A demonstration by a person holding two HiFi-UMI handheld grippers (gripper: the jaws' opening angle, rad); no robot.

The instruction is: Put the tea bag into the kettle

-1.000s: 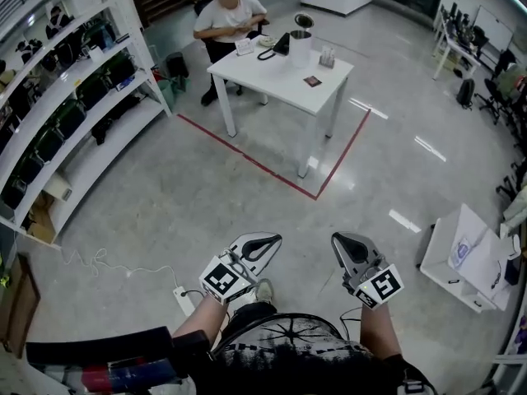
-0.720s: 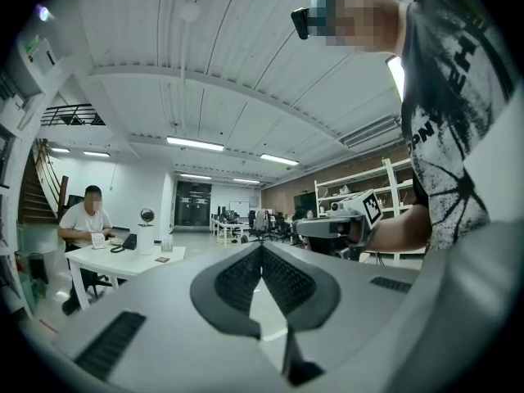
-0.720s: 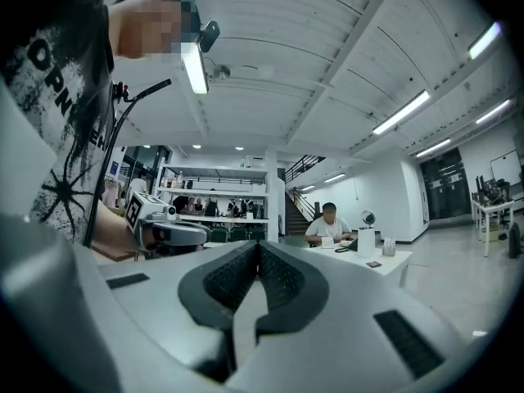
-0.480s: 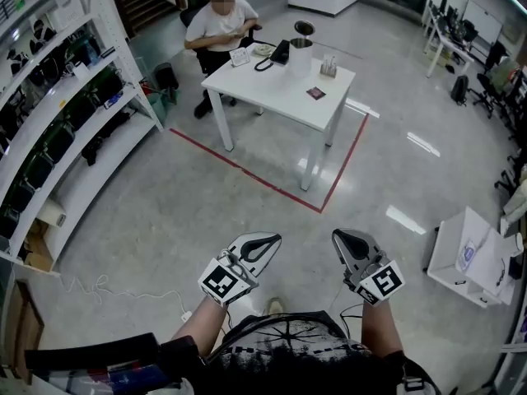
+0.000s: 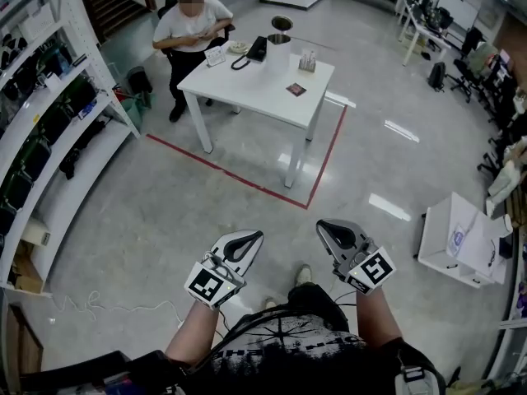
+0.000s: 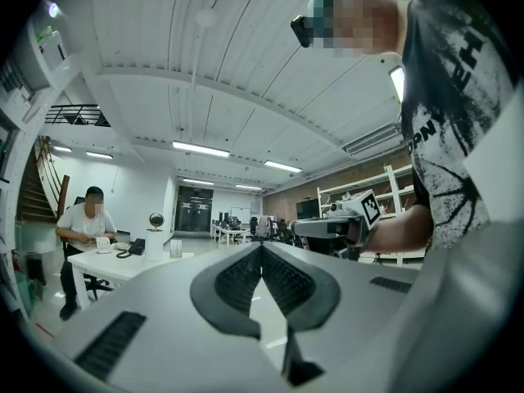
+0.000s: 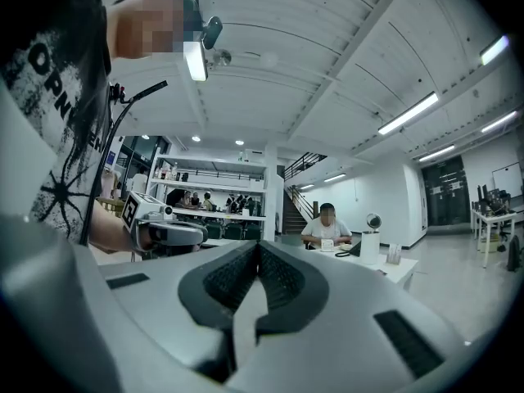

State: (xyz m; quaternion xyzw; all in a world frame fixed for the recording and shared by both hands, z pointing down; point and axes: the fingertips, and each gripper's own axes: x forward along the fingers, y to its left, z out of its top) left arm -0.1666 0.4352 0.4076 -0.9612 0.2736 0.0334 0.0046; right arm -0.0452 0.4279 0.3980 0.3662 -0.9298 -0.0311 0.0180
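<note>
both the left gripper (image 5: 245,239) and right gripper (image 5: 331,229) are hanging empty, jaws pressed together, well apart from the white table (image 5: 239,85). the kettle (image 5: 278,46) is standing there, with what is possibly the tea bag (image 5: 296,89) lying near it. the approach is looking unfinished; the next move is calling for nearing the table and opening one claw around the bag.

Head view: mounted high, facing forward and steeply down. The left tool (image 5: 247,237) and right tool (image 5: 328,228) sit close below it, with the worktop (image 5: 263,85) far ahead.

Each tool view: faces level along its own jaws, with the neighbouring tool alongside.

All three views share the distant worktop and the seated person (image 5: 191,25).
</note>
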